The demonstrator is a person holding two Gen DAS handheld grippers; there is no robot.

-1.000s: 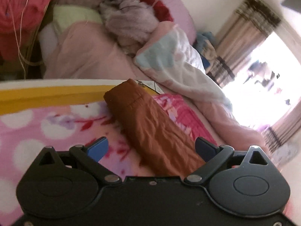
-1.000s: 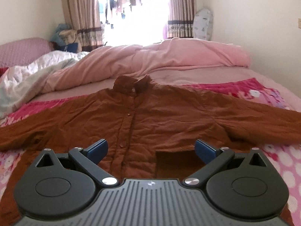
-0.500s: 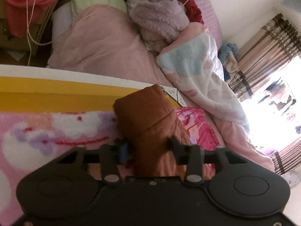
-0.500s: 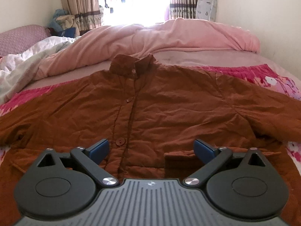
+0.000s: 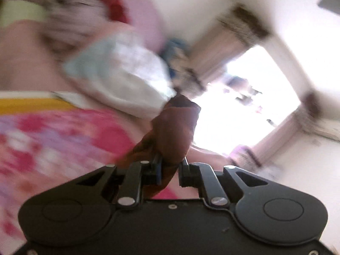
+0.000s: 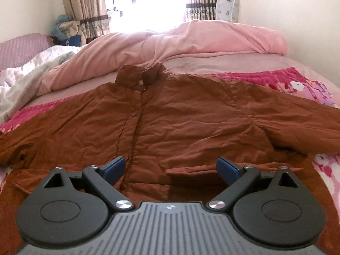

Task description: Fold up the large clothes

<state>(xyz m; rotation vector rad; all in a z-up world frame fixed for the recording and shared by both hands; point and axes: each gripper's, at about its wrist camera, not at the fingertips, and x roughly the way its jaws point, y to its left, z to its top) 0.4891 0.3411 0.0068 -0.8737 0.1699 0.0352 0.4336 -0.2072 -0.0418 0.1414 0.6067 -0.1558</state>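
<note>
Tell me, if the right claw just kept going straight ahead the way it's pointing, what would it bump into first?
Most likely the rust-brown quilted jacket spread on the bed. The open right claw points across its front, just above the pocket flap. Depth is hard to judge, but the jacket's front fills the line ahead.

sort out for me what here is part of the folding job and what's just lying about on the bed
Part of the job:
- brown jacket, spread flat
- its sleeve, clamped in the left gripper
- right gripper, open above the hem

Just lying about:
- pink duvet
- white blanket
- floral bedspread
- curtains
</note>
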